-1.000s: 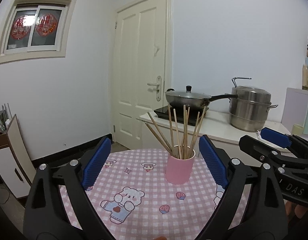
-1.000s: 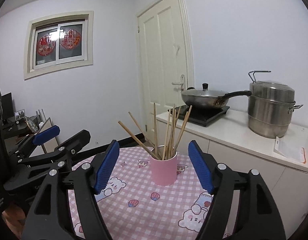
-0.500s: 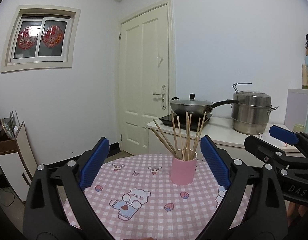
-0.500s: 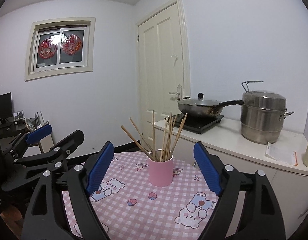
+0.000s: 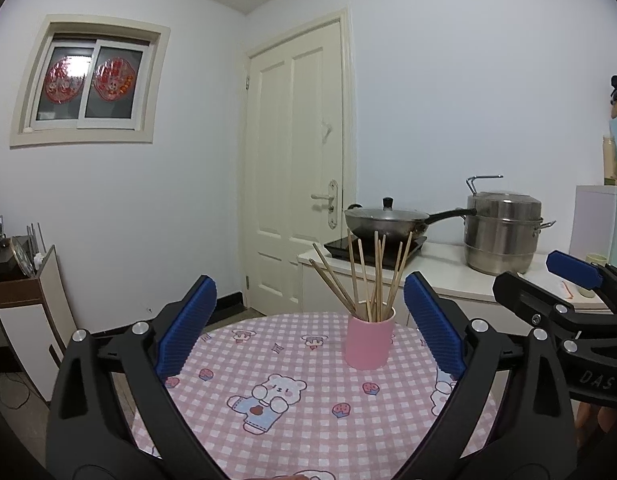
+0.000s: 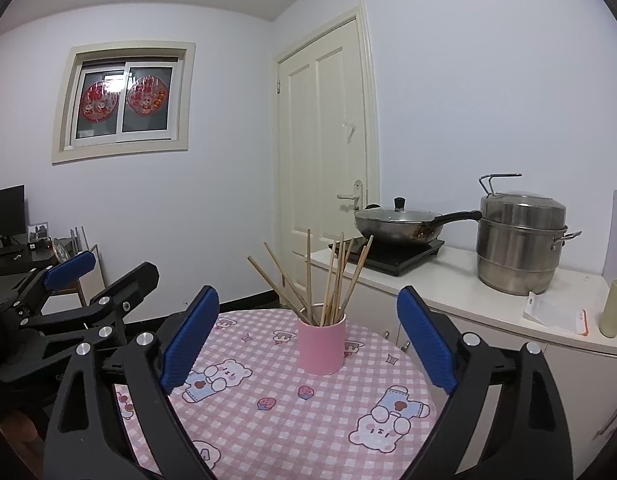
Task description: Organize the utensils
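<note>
A pink cup (image 5: 368, 342) stands upright on the round table with the pink checked cloth (image 5: 300, 412). Several wooden chopsticks (image 5: 368, 276) stand fanned out in it. The cup (image 6: 321, 346) and chopsticks (image 6: 328, 276) also show in the right wrist view. My left gripper (image 5: 308, 324) is open and empty, held back from the cup above the table's near side. My right gripper (image 6: 306, 334) is open and empty, also held back from the cup. Each gripper shows at the edge of the other's view.
A white counter (image 6: 488, 300) stands behind the table on the right with a black cooktop, a lidded wok (image 6: 400, 226), a steel steamer pot (image 6: 520, 248) and a pale green cup (image 6: 614, 308). A cream door (image 5: 300, 184) is behind. A low cabinet (image 5: 24, 312) stands at left.
Both grippers have drawn back and tilted up from the cup, which now looks smaller and lower in both views. More wall and ceiling show. The cup and chopsticks have not moved.
</note>
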A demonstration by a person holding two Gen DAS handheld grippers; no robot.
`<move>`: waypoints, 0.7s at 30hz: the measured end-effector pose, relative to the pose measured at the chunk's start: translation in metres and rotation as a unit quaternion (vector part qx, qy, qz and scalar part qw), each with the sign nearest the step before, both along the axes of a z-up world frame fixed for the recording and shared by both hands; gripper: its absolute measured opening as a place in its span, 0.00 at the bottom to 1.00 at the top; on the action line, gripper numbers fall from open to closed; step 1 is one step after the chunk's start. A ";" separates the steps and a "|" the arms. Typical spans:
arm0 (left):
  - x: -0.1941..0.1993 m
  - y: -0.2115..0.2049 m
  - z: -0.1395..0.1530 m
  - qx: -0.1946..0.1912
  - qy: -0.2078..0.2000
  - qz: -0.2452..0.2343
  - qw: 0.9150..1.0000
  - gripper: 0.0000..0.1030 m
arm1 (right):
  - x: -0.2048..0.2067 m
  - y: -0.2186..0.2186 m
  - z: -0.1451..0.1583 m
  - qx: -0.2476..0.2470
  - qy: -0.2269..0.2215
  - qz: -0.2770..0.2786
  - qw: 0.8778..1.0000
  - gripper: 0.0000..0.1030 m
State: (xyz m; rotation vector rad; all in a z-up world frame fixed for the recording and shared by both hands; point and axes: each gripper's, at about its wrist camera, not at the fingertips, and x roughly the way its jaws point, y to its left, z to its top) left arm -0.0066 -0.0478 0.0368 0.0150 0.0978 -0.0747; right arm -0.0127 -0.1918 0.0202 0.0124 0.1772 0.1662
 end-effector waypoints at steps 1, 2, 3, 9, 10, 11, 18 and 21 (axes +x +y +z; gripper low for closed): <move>-0.001 0.001 0.001 0.000 -0.002 0.000 1.000 0.91 | 0.000 0.000 0.000 0.000 0.000 0.001 1.000 0.85; -0.002 0.001 0.002 -0.002 -0.003 0.000 1.000 0.91 | -0.001 0.001 0.000 0.000 0.000 0.001 1.000 0.86; -0.003 0.002 0.002 -0.003 -0.003 0.000 1.000 0.92 | -0.001 0.001 0.000 -0.002 0.001 0.002 1.000 0.86; -0.011 0.003 0.004 0.000 -0.012 0.006 1.000 0.92 | -0.004 0.001 0.000 -0.001 -0.002 0.001 1.000 0.89; -0.011 0.002 0.004 0.002 -0.013 0.007 1.000 0.92 | -0.005 0.001 0.000 -0.001 -0.002 0.001 1.000 0.90; -0.012 0.002 0.004 0.003 -0.014 0.009 1.000 0.92 | -0.005 0.001 0.000 0.000 -0.002 0.000 1.000 0.90; -0.015 0.001 0.004 0.007 -0.017 0.014 1.000 0.93 | -0.005 0.001 0.000 0.001 -0.001 0.000 1.000 0.91; -0.015 0.002 0.004 0.007 -0.017 0.013 1.000 0.93 | -0.005 0.001 -0.001 0.000 -0.001 -0.001 1.000 0.91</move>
